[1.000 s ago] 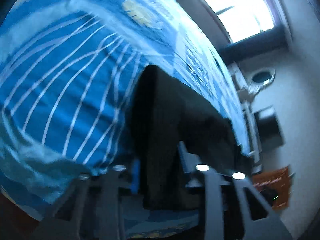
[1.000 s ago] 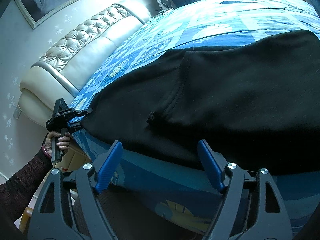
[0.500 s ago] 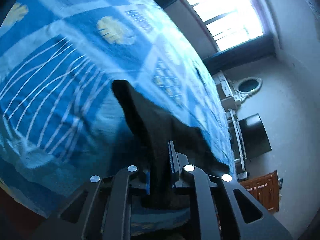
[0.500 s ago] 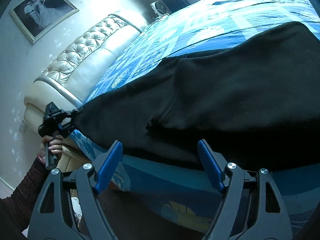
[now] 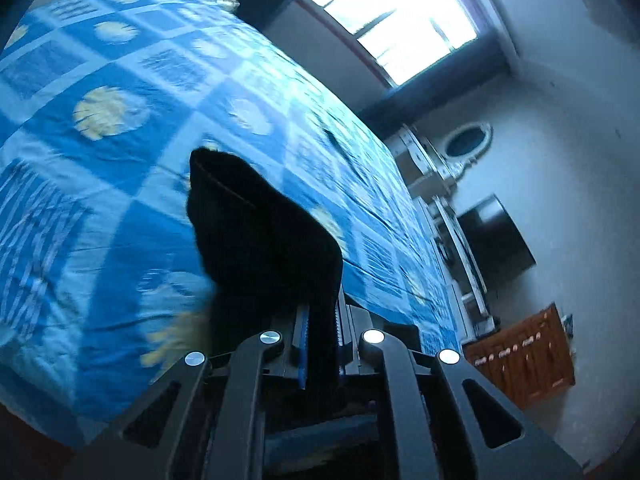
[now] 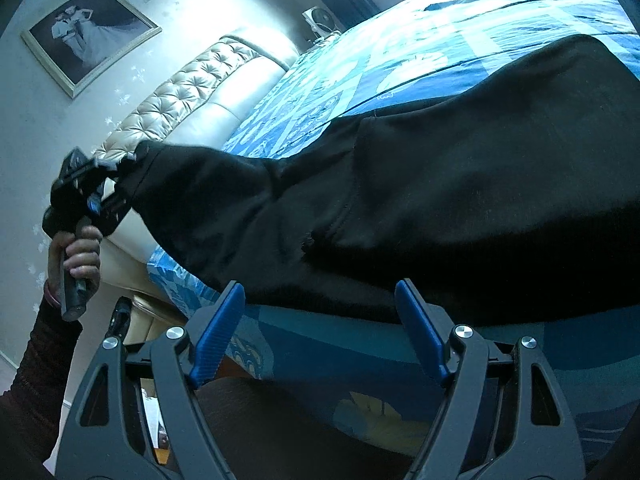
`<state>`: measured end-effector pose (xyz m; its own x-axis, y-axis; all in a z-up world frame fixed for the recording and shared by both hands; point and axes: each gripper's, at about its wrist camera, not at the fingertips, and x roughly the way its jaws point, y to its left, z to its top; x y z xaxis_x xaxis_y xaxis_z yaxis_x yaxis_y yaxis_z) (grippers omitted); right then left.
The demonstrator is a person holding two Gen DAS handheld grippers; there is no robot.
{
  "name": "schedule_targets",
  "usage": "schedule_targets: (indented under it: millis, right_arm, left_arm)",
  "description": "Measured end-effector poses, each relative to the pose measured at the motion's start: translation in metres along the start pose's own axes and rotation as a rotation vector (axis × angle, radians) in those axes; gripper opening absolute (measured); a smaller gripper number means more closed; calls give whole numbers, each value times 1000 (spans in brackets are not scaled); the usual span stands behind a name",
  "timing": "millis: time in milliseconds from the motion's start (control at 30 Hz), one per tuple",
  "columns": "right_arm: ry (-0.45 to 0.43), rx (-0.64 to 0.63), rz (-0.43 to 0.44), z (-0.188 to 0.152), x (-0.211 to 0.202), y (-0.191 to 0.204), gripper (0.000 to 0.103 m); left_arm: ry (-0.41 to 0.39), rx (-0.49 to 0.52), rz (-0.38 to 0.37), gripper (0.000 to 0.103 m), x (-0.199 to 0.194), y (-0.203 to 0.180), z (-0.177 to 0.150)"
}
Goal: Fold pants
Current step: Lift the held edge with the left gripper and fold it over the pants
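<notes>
Since a moment ago, when the black pants [image 6: 460, 184] lay flat along the near edge of the bed [image 6: 500, 8], their end at about nine o'clock in the right wrist view has been lifted clear of the blue patterned bedspread [image 5: 100, 208]. That suggests the first fold is starting, with this end likely to be carried across toward three o'clock.

At nine o'clock, the left tongs [image 6: 106, 200] are closed tight on the lifted pants end, held in a bare hand [image 6: 78, 256] with a dark sleeve below it, raised in front of the cream tufted headboard [image 6: 192, 92]. From the left wrist view, black fabric runs from between the pinched tongs [image 5: 319, 340] up toward eleven o'clock.

At six o'clock in the right wrist view, the right tongs [image 6: 320, 328] are spread wide and hold nothing, hovering just short of the pants' near edge, blue pads [image 6: 218, 334] pointing at the cloth.
</notes>
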<state>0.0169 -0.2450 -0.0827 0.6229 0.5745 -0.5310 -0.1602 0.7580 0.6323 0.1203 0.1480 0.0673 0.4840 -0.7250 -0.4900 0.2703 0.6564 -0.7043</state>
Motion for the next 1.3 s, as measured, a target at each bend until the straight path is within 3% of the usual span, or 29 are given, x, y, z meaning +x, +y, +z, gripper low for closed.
schedule_targets:
  millis: [133, 267, 600, 867, 1133, 1300]
  right_arm:
    - [-11, 16, 16, -2, -5, -2, 78]
    - [-17, 25, 29, -6, -9, -3, 78]
    - [-64, 106, 61, -7, -27, -15, 78]
    - [-168, 172, 34, -4, -59, -31, 78]
    - [-235, 223, 23, 0, -81, -47, 78]
    - [-253, 240, 16, 2, -86, -51, 78]
  left_arm:
    - [56, 86, -3, 9, 36, -43, -8]
    - [122, 95, -37, 9, 81, -73, -22]
    - [264, 195, -26, 9, 163, -122, -56]
    - [348, 207, 38, 10, 217, -121, -88]
    - [364, 238, 129, 12, 245, -119, -115]
    - [342, 240, 132, 24, 246, -121, -124]
